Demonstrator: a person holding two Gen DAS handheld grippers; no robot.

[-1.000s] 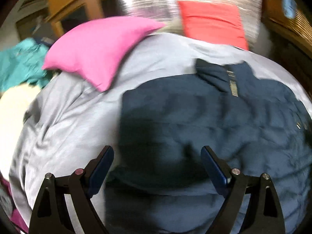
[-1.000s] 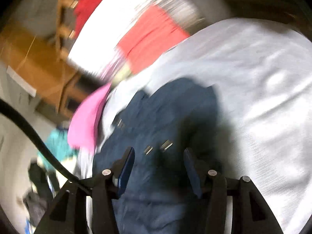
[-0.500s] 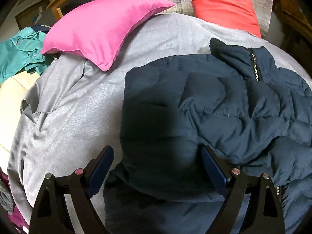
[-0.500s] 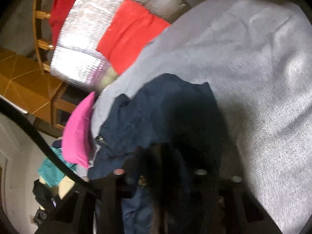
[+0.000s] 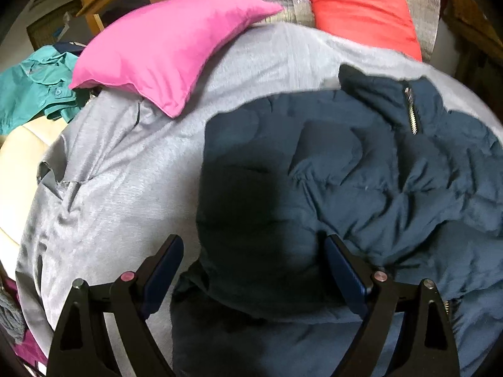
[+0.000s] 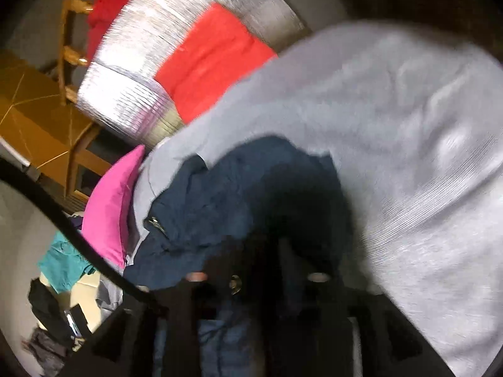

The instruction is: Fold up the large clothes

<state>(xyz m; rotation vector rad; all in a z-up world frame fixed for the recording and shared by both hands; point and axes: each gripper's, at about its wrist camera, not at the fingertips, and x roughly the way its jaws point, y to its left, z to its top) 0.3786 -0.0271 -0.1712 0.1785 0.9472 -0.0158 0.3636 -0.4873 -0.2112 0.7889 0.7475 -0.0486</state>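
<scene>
Since a second ago the right gripper has slid in close over the navy puffer jacket, and the left view has sharpened from blur while the left gripper has hardly shifted.

Left jaws stand wide apart and empty, with the jacket's folded left edge lying between and just ahead of them on the grey bed cover; its collar and zip sit further ahead, to the right. Right jaws are dark and blurred, opening, with jacket fabric bunched between them; whether the pads press on it I cannot tell. Ahead and left of the left jaws a pink pillow rests on the cover, a red pillow far ahead, and a teal shirt lies off the bed's left side.
</scene>
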